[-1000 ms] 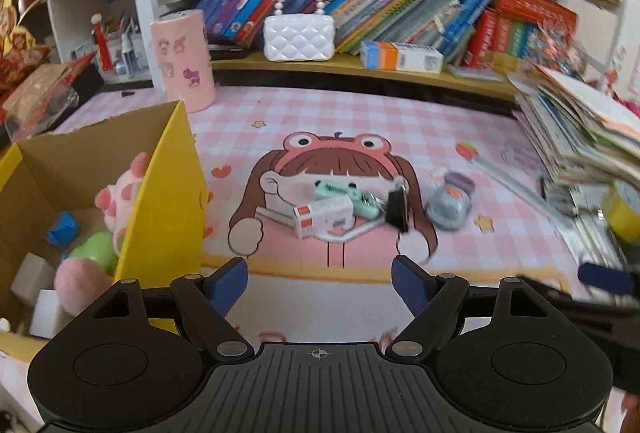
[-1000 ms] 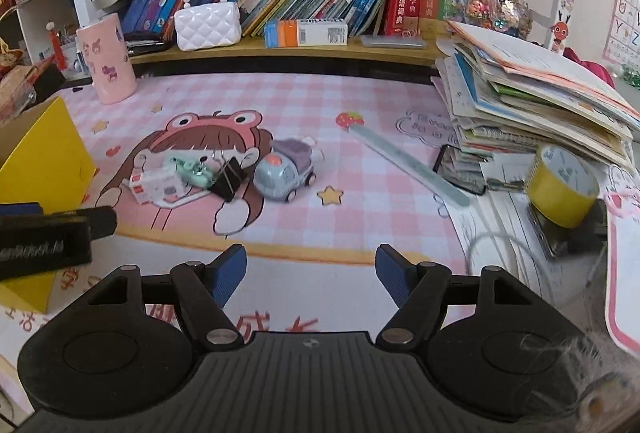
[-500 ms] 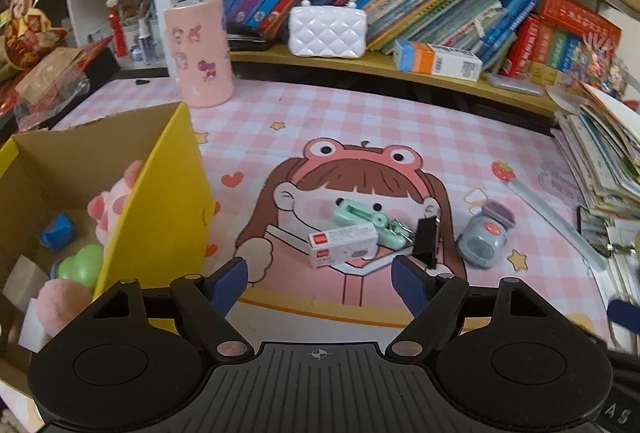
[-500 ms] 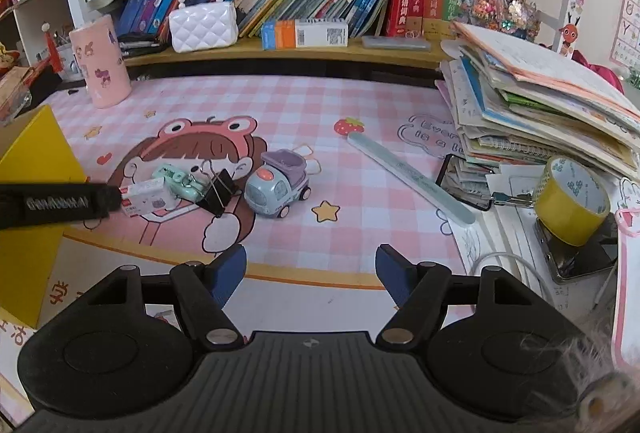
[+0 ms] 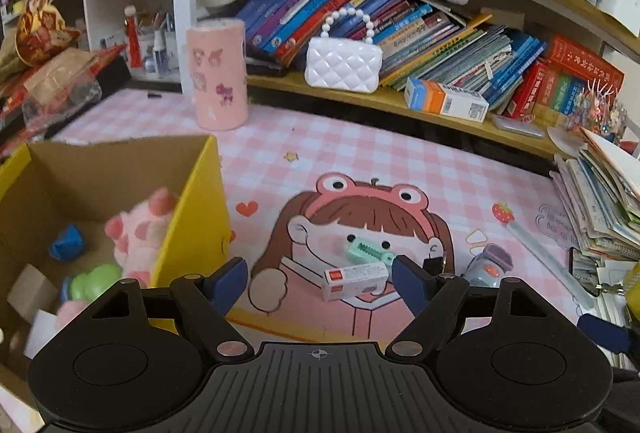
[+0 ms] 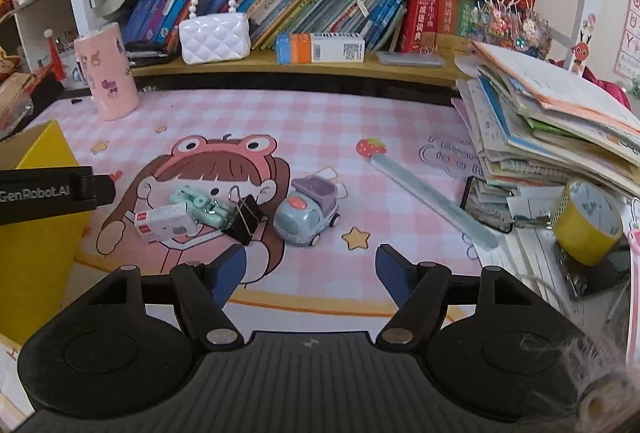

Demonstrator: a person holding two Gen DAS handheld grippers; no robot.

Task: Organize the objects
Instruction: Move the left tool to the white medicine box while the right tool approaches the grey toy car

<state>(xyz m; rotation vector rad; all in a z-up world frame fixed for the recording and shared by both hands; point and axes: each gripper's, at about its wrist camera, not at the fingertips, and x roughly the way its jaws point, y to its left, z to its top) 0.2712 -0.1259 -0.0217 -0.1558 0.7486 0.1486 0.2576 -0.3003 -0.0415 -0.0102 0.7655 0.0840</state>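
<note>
A white staple box [image 5: 355,280] [image 6: 163,220], a mint green stapler [image 5: 366,251] [image 6: 198,204], a black binder clip [image 6: 245,219] and a grey toy car [image 6: 307,214] [image 5: 489,265] lie on the pink cartoon mat. An open yellow cardboard box [image 5: 192,233] [image 6: 40,233] stands at the left, holding a pink plush [image 5: 140,229], a green toy [image 5: 96,283] and a blue piece [image 5: 66,243]. My left gripper [image 5: 322,283] is open and empty, just before the staple box. My right gripper [image 6: 310,271] is open and empty, near the toy car.
A pink cup [image 5: 218,75] stands at the back left. A shelf holds books, a white purse [image 5: 343,63] and an orange-white box [image 6: 320,48]. A book pile [image 6: 552,129], a yellow tape roll [image 6: 586,221] and a ruler [image 6: 434,199] are at the right.
My left gripper has moved forward and to the right, toward the staple box and stapler. My right gripper has moved a little closer to the toy car. Both stay open.
</note>
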